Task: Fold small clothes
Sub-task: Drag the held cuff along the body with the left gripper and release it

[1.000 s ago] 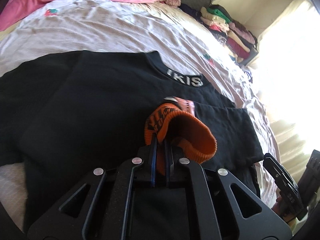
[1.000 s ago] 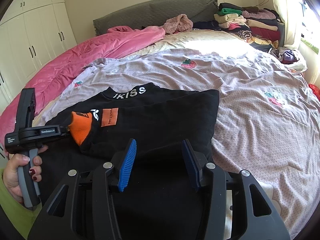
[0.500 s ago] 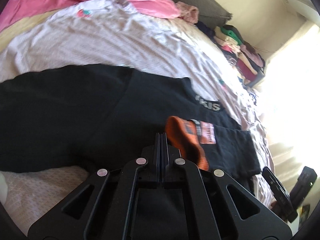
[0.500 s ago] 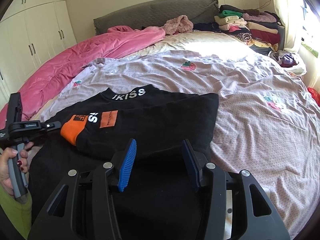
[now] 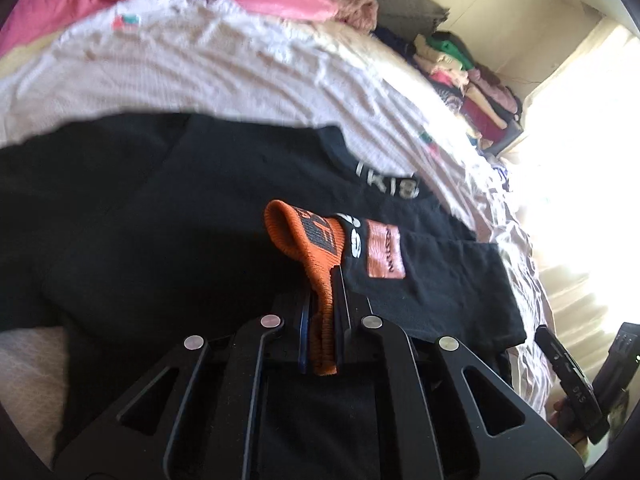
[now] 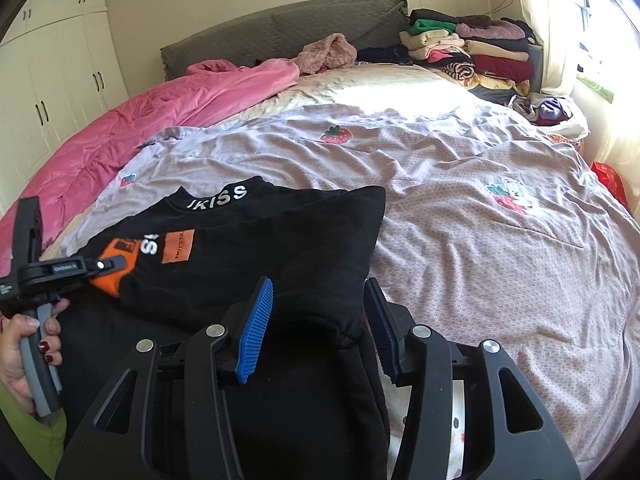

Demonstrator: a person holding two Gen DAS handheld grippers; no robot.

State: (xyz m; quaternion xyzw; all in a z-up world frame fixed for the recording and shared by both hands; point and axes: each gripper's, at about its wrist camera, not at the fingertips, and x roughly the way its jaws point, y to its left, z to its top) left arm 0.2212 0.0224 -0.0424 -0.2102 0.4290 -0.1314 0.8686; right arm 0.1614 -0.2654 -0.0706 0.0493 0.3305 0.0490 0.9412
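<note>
A black sweatshirt (image 6: 260,240) with a lettered collar lies spread on the lilac bed sheet (image 6: 460,200). One sleeve, with an orange patch, is folded across its chest. My left gripper (image 5: 324,276) is shut on that sleeve's orange cuff (image 5: 304,236). In the right wrist view the left gripper (image 6: 116,264) is at the far left, held by a hand (image 6: 20,352), with the cuff (image 6: 106,284) under its tip. My right gripper (image 6: 320,300) stands open just over the sweatshirt's near right fold. Black cloth bulges between its blue pads (image 6: 256,320), which do not press on it.
A pink quilt (image 6: 160,120) lies along the bed's left side. Behind the bed stands a grey headboard (image 6: 280,24). Stacked folded clothes (image 6: 472,48) fill the far right corner by the bright window. White wardrobes (image 6: 48,80) line the left wall.
My left gripper drew the orange cuff out to the left, then came back a little. The sleeve now lies flatter across the chest. The right gripper has stayed open and nearly still.
</note>
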